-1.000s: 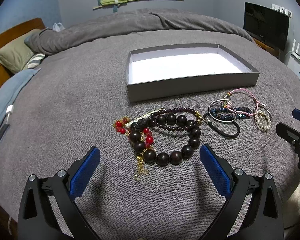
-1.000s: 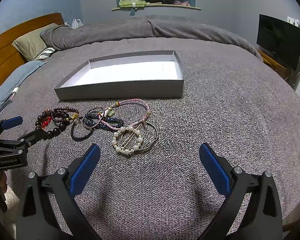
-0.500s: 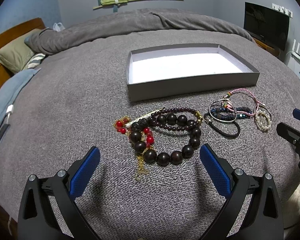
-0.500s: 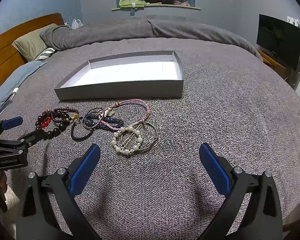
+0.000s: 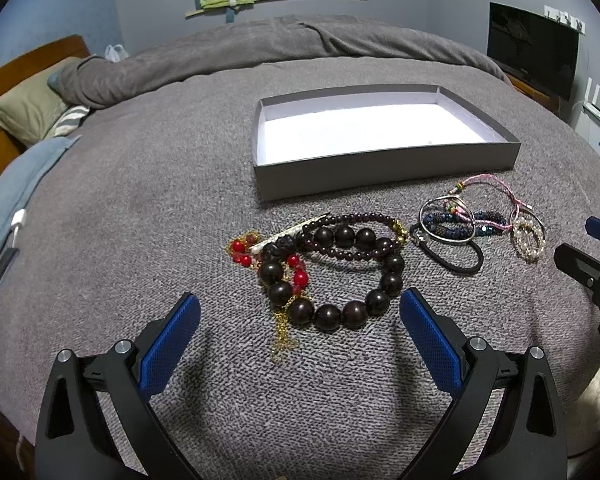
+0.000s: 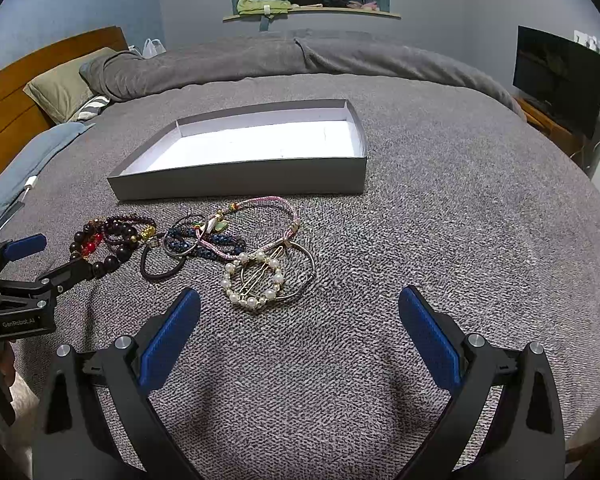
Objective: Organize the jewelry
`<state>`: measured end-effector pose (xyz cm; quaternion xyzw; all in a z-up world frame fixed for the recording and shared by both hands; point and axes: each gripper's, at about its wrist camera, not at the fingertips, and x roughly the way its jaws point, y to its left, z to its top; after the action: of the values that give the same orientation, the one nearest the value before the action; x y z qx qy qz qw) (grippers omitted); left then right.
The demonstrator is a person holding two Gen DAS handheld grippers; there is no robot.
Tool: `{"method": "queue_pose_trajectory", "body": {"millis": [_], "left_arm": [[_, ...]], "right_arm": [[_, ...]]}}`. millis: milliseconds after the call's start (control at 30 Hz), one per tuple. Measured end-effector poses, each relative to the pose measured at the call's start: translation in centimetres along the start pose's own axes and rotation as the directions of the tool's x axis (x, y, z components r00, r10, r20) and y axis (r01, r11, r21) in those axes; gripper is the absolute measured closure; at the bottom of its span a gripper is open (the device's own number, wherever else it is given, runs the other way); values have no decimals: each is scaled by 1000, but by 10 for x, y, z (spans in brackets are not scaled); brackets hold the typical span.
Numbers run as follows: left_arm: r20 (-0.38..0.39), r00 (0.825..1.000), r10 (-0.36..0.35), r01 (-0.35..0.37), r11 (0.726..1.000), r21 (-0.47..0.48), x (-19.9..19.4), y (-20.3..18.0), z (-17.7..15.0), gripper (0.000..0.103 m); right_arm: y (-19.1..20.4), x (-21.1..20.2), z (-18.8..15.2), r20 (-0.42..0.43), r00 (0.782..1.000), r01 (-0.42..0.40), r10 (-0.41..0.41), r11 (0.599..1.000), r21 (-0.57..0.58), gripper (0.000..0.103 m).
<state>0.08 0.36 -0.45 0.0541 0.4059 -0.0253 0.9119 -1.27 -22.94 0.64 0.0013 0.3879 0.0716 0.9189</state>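
Note:
A shallow grey box (image 5: 380, 168) (image 6: 240, 178) with a white floor lies on the grey bedspread, with nothing in it. In front of it lies loose jewelry: a large dark bead bracelet (image 5: 340, 276) (image 6: 100, 258) over red beads and a gold chain (image 5: 284, 336), a black hair tie (image 5: 452, 256) (image 6: 160, 268), a dark blue beaded band (image 5: 456, 228) (image 6: 208, 246), a pink cord bracelet (image 5: 496, 188) (image 6: 268, 210) and a pearl ring clip (image 5: 530, 240) (image 6: 254, 280). My left gripper (image 5: 300, 320) (image 6: 24, 260) is open just short of the bead bracelet. My right gripper (image 6: 300, 320) (image 5: 588, 246) is open, close before the pearl clip.
Pillows (image 6: 60, 88) and a wooden headboard (image 6: 16, 96) are at the far left, with a folded grey duvet (image 5: 280, 48) across the back. A dark screen (image 6: 558, 76) stands at the right. A blue cloth with a white charger (image 5: 18, 220) lies at the left edge.

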Motion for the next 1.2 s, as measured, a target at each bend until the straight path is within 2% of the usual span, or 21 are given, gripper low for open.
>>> {"method": "queue_pose_trajectory", "body": {"millis": [133,300,400,533,733,767,800,833,867,933,1033,1167,1200], "left_arm": [[15,1000,0,0,1000,6,2,6,3,4],[57,997,-53,54,998,-18,-2,26,12,4],[44,998,-38,38,999,-5,2,34,15,4],[18,999,-27,27,1000,5,10,43,16,4],[16,996,-86,85,995,45,12,46,18,8],[24,996,-92,90,994,56,12,44,19,8],[30,995,-96,94,994,64,11,43,20,9],[38,994,-107,104,992,75,11,39,21,13],[36,992,-121,118,990,83,12,37,23,18],[18,989,-148,146,985,89,16,31,26,36],[-1,983,-186,185,979,88,22,26,29,42],[5,979,-202,201,974,107,26,19,38,45],[4,979,-205,204,973,112,28,17,40,50]], "right_arm": [[-1,2,2,-1,1000,2,-2,1000,-9,5],[-3,6,12,12,1000,-1,1,1000,-25,5],[-6,10,20,17,1000,7,-6,1000,-17,5],[-11,17,31,11,1000,-29,28,1000,4,5],[-10,27,41,15,998,-55,55,998,-19,5],[-9,29,43,13,998,-59,59,998,-25,7],[-8,33,44,7,998,-64,64,998,-29,15],[-8,35,45,1,998,-68,69,997,-30,19],[-7,38,45,-9,997,-75,75,997,-30,26],[-4,44,46,-27,996,-88,87,996,-29,35],[1,49,46,-37,994,-107,106,994,-39,45],[4,53,47,-47,991,-126,124,991,-39,55],[3,54,47,-49,991,-129,127,991,-36,59]]}}
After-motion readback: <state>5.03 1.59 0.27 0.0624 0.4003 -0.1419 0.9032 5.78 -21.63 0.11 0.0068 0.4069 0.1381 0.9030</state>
